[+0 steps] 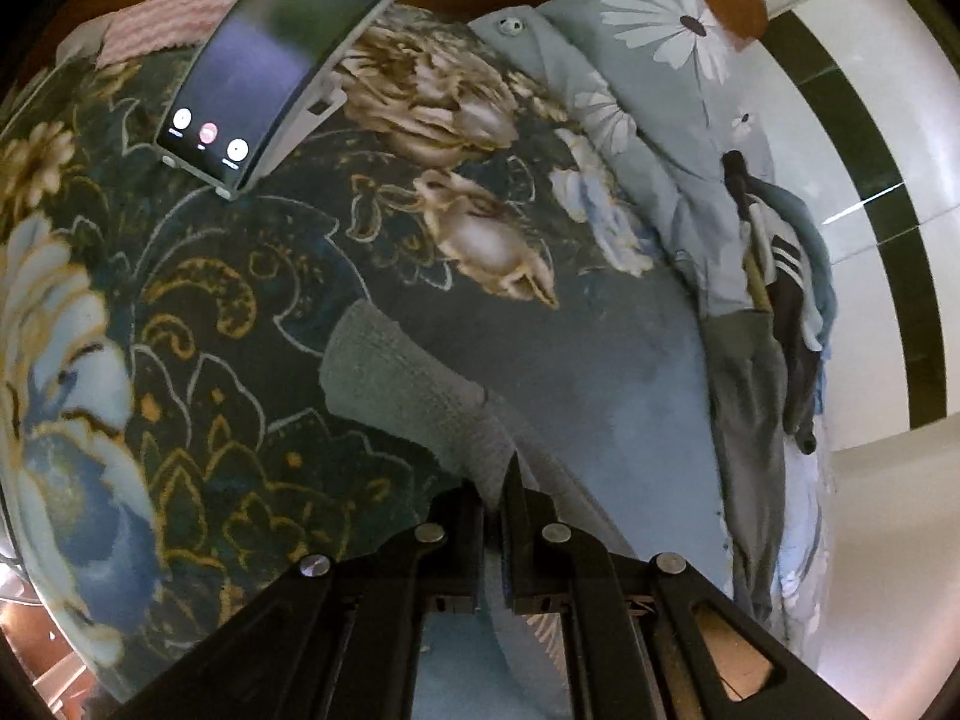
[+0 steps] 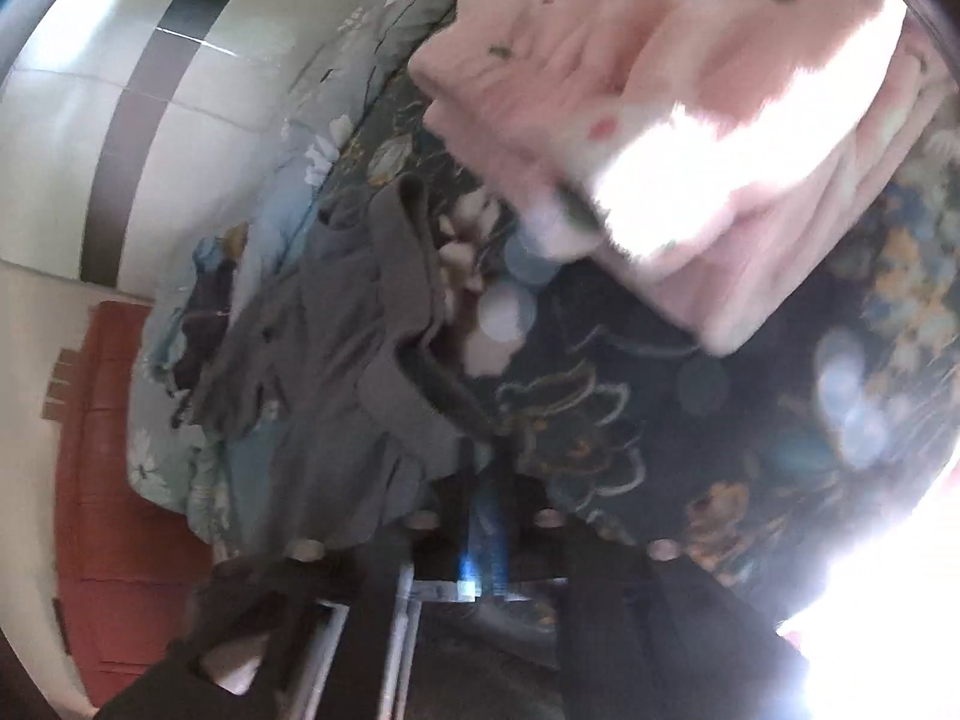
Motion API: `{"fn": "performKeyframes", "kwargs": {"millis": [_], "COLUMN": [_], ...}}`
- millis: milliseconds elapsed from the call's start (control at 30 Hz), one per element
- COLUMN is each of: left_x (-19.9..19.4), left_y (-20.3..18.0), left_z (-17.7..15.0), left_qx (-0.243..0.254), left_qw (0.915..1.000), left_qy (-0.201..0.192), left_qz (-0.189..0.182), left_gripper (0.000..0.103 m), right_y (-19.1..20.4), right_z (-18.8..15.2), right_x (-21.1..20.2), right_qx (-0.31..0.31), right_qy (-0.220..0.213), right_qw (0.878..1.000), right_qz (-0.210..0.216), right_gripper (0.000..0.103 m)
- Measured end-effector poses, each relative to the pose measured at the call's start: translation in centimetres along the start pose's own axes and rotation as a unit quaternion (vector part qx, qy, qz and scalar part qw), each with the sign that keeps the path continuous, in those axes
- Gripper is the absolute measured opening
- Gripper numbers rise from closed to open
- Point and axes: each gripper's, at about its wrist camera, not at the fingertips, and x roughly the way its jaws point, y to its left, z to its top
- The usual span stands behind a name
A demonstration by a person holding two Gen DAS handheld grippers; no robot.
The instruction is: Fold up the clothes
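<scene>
A grey fleece garment [image 1: 408, 384] lies on the dark floral bedspread [image 1: 210, 300], its sleeve stretched toward the upper left. At the bottom of the left wrist view, my left gripper [image 1: 507, 480] is shut on this garment, with fabric pinched between the fingers. The right wrist view is blurred. There the grey garment [image 2: 336, 372] lies crumpled at centre left. My right gripper [image 2: 489, 480] sits at its lower right edge. Its fingers stand slightly apart, and bedspread shows in the gap. A folded pink garment [image 2: 630, 90] rests beyond, at the upper right.
A phone [image 1: 288, 60] on a stand leans over the bed at the upper left. A light blue daisy quilt [image 1: 660, 60] and a pile of dark and striped clothes [image 1: 774, 276] line the bed's right edge. Tiled floor [image 1: 870, 120] lies beyond. A red wooden panel [image 2: 120, 480] shows at the lower left.
</scene>
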Motion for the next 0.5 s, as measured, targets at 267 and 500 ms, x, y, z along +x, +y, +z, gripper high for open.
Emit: {"fn": "performKeyframes", "kwargs": {"millis": [267,500], "left_x": [-0.2,-0.4], "left_y": [-1.1,-0.6], "left_z": [0.4,0.3], "left_qx": [0.014,-0.003], "left_qw": [0.9999,0.9999], "left_qy": [0.006,0.008], "left_qz": [-0.001,-0.013], "left_gripper": [0.004,0.004], "right_y": [0.1,0.0], "right_z": [-1.5,-1.6], "right_x": [5.5,6.0], "right_qx": [0.039,0.09], "right_qy": [0.033,-0.001], "right_qw": [0.999,0.996], "right_qz": [0.0,0.012], "right_gripper": [0.061,0.065]}}
